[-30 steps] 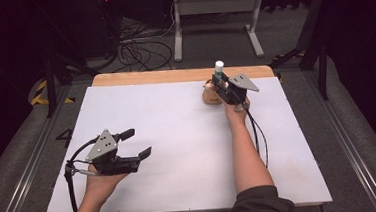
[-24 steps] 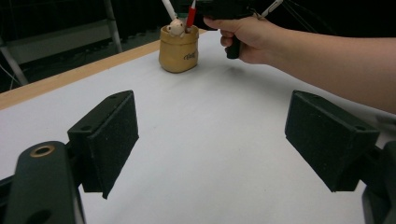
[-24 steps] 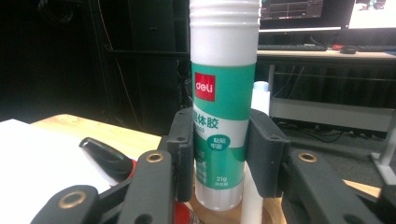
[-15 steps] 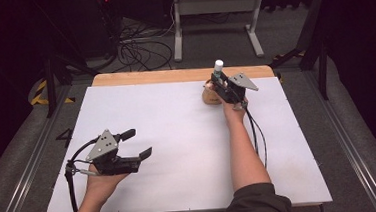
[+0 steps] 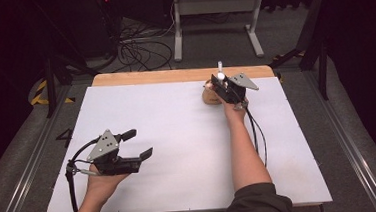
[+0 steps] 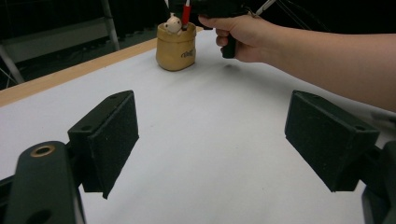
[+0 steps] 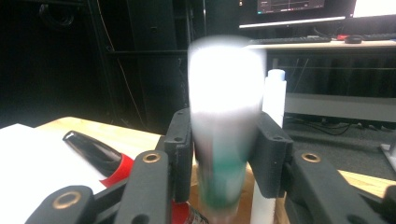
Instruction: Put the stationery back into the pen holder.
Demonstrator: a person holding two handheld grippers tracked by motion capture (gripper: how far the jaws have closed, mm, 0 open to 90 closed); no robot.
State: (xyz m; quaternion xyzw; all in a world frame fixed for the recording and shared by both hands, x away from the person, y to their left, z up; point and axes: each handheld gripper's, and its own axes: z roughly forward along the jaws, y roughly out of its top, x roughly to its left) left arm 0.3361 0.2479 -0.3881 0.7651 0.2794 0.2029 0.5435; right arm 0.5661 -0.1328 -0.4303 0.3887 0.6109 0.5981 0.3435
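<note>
White table (image 5: pixel 178 136) with a wooden far edge, dark floor and cables behind. From the high view: left gripper (image 5: pixel 137 144) resting near the left front corner, jaws spread wide, nothing between them; right gripper (image 5: pixel 219 86) at the far edge, poised over a tan holder (image 5: pixel 209 95), a white-capped pen (image 5: pixel 220 72) sticking up beside it. From the left gripper view: holder (image 6: pixel 176 46) upright on the table near the wooden strip, a red pen (image 6: pixel 186 11) and a small figure inside. From the right gripper view: blurred white-and-green pen (image 7: pixel 224 140) standing between the narrow jaws, which have just been opening; whether the pads press on it, cannot tell. Black-and-red pen (image 7: pixel 100 156) at left, white pen (image 7: pixel 274 98) at right.
</note>
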